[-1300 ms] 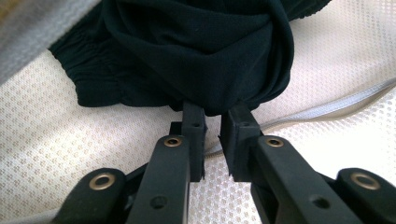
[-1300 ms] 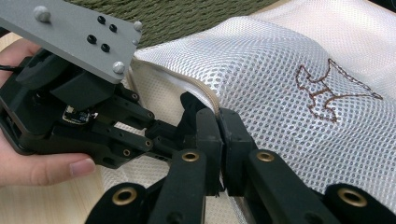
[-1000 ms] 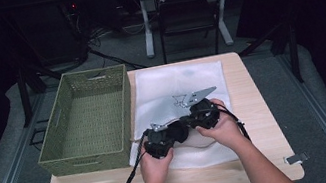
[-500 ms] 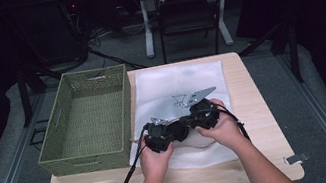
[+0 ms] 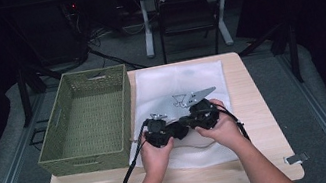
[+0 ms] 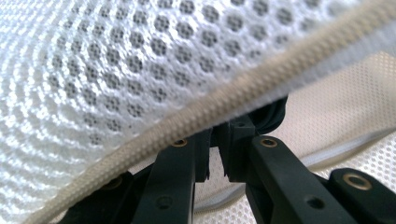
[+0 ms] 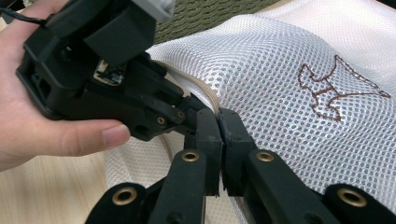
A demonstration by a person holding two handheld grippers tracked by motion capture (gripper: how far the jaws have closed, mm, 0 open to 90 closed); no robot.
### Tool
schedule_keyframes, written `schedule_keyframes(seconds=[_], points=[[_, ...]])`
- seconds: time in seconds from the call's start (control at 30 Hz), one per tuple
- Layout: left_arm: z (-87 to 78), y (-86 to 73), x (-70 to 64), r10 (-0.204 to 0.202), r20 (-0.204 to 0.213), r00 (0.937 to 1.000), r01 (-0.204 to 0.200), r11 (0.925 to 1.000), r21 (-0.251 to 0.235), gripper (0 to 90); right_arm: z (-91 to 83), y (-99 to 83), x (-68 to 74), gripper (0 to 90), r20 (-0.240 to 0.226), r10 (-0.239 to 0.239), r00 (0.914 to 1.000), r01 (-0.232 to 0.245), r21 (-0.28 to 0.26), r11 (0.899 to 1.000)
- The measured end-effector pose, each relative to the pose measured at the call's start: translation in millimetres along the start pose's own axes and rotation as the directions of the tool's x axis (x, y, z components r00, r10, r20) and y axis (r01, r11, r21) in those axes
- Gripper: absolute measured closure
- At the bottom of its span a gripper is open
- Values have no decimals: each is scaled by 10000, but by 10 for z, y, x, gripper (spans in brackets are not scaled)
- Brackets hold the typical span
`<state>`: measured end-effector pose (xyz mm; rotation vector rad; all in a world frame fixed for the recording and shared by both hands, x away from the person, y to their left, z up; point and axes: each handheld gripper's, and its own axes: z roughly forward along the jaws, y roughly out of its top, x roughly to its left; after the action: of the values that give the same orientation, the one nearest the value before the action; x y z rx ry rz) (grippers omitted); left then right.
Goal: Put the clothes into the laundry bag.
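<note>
Standing by the light wooden table (image 5: 255, 105), I see a person's two hands meet over a white honeycomb-mesh laundry bag (image 5: 199, 77) that lies flat across the tabletop, just right of a rectangular olive-green woven basket (image 5: 86, 120). Each hand holds a black two-jaw gripper, and the two tools sit nearly nose to nose near the bag's front left part. The left gripper (image 5: 174, 130) points rightward; the right gripper (image 5: 188, 122) points leftward toward it. From the right gripper view, the right gripper (image 7: 218, 119) has its jaws pressed together on the bag's beige zipper edge (image 7: 205, 93), a fold of mesh pinched between the pads. The left gripper (image 7: 189, 116) reaches in from the upper left of that view, its jaw tips at the same beige edge, touching or almost touching the right tool's tips, and the left hand (image 7: 42, 126) is wrapped round its body. In the left gripper view, the left gripper (image 6: 215, 140) shows its jaws drawn close, clamped on the zipper edge (image 6: 187, 126), with the mesh lifted over the camera. A small brown embroidered dog figure (image 7: 329, 91) marks the bag's top face, well clear of the pinched spot. Black cables trail from both tools toward the table's near edge.
</note>
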<state>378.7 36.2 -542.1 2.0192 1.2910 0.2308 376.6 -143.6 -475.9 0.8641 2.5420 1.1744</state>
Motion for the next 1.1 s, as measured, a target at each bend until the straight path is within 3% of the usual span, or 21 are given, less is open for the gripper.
schedule_keyframes(seconds=[0.63,1.1], points=[[19,0,28,-60,-71,10000,60,10000,36,831,-2,-2,-3,880,-24,6,10000,-6,5,10000],[-93,-59,14,80,158,9998,-78,9999,-119,748,-2,-9,-21,880,-33,48,10000,-48,-22,10000]])
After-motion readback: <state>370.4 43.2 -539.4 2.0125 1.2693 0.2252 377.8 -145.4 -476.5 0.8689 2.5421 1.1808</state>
